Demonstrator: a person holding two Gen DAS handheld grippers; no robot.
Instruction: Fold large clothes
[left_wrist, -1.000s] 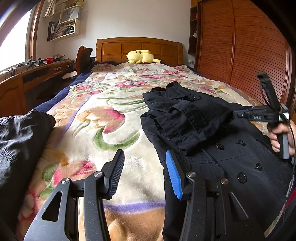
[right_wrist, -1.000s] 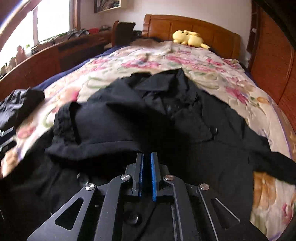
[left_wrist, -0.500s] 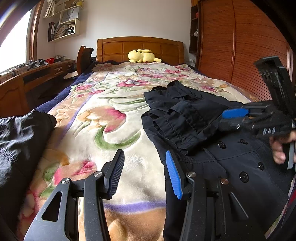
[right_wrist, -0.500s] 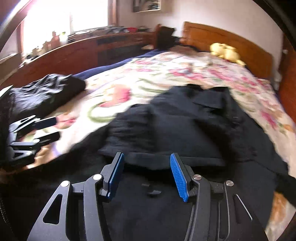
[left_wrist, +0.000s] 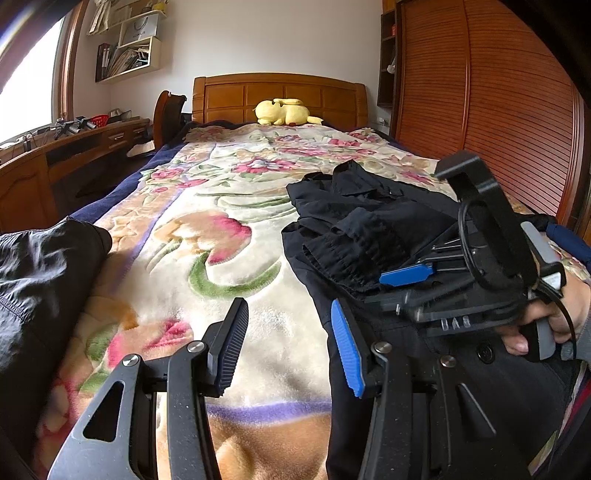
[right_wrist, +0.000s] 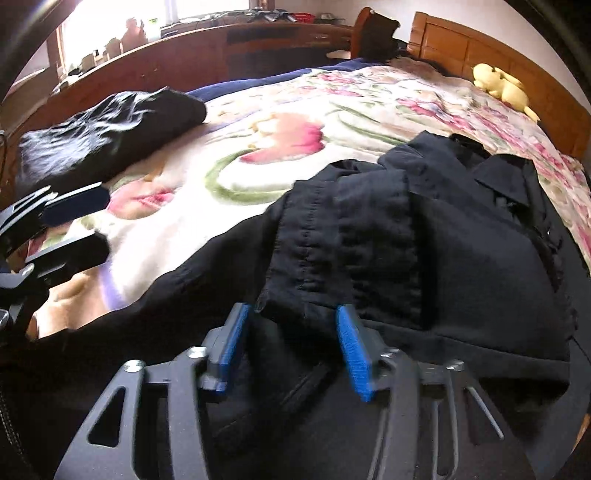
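The black double-breasted coat with dark buttons (left_wrist: 424, 236) is spread on the bed's cream floral plush blanket (left_wrist: 221, 229), over at about 3 o'clock in the left wrist view, collar end toward the wooden headboard (left_wrist: 280, 96). One sleeve is already laid across the chest, cuff pointing to 9 o'clock. The left hand-held gripper (left_wrist: 288, 343) has its jaws spread wide with nothing between them, hanging over the blanket at the coat's near-left edge. The right hand-held gripper (left_wrist: 402, 284) comes in from 3 o'clock, low over the folded sleeve, blue pad showing. A second dark garment, a shiny black jacket (left_wrist: 40, 273), is bunched at 9 o'clock and isn't in play. Yellow plush toy (left_wrist: 284, 112) up at 12 o'clock by the headboard.

From the right wrist view, the coat (right_wrist: 461, 240) fills the middle and 3 o'clock side. The right hand-held gripper (right_wrist: 291, 343) is wide open, and the sleeve cuff sits right at the fingertips; whether the pads touch cloth, I can't tell, it's a bit blurry. The left hand-held gripper (right_wrist: 70, 229) shows at 9 o'clock, also open.

My read: sleeve-in step looks done on one side, so this is the regrasp moment. Next move probably wants both grippers closing on the coat's edge or hem, pinching only the layers meant to travel so the tucked sleeve doesn't drag back out.
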